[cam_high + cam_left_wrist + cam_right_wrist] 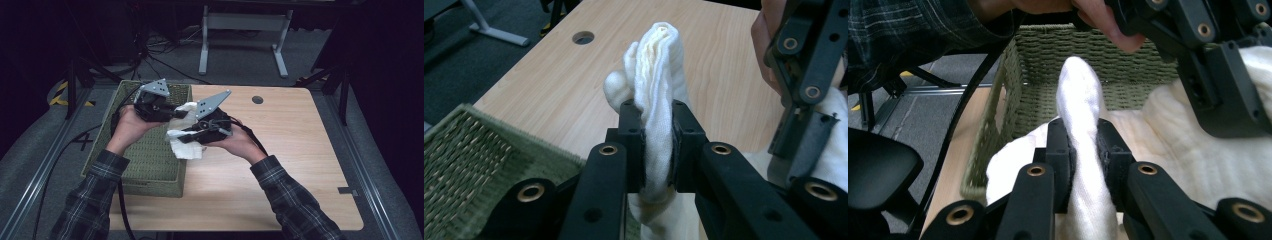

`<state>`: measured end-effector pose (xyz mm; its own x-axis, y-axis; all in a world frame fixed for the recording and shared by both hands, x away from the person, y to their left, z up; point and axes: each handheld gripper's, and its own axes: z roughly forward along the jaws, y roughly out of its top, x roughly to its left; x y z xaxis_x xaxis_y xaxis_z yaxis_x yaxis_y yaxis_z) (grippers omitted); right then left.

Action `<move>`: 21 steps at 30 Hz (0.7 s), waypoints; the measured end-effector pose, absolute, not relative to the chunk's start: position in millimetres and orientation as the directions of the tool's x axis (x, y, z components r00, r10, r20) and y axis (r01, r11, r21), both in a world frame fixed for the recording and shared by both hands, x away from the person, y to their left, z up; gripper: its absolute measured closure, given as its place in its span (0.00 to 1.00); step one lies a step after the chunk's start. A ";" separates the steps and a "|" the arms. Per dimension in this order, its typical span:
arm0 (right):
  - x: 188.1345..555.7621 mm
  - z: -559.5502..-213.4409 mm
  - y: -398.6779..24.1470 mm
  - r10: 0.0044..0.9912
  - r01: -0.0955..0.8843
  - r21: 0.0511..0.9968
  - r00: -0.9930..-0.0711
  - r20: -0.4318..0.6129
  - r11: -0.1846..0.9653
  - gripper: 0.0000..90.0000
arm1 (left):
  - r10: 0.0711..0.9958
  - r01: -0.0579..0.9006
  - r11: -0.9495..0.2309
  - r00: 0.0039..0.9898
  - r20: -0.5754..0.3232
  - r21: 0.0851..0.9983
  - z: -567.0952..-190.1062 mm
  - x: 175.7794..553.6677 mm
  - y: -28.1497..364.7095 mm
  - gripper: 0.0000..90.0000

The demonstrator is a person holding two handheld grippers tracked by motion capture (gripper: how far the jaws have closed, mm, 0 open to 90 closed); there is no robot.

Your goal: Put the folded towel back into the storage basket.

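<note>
While both claws grip the white cloth (186, 135), the green basket (150, 165) below seems empty.

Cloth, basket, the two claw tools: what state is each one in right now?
Cloth: bunched, lifted, pinched at two spots, hanging over the basket's edge.
Left gripper: shut on a fold of the cloth.
Right gripper: shut on another fold.
Basket: upright on the table's left side, open-topped; nothing seen lying inside in the high view.
Table: bare wood beside the basket.
</note>
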<state>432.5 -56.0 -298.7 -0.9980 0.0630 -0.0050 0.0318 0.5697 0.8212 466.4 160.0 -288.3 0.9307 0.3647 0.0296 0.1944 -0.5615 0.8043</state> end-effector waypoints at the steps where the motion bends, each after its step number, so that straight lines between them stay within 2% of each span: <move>1: 432.3 -300.2 -52.1 0.064 0.033 0.823 -0.998 -0.004 0.567 0.89 | 0.371 0.199 -0.558 0.928 0.028 0.806 -290.1 465.7 162.0 0.88; 21: 429.5 -345.4 9.1 0.038 0.038 0.805 -0.999 0.019 0.592 0.89 | 0.408 0.240 -0.557 0.913 0.010 0.795 -325.7 463.7 184.8 0.88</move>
<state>429.5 9.1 -345.4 -0.9991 0.0383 0.0186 0.0377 0.5921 0.8050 463.7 184.8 -325.7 0.9131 0.4076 0.0099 0.2402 -0.5574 0.7947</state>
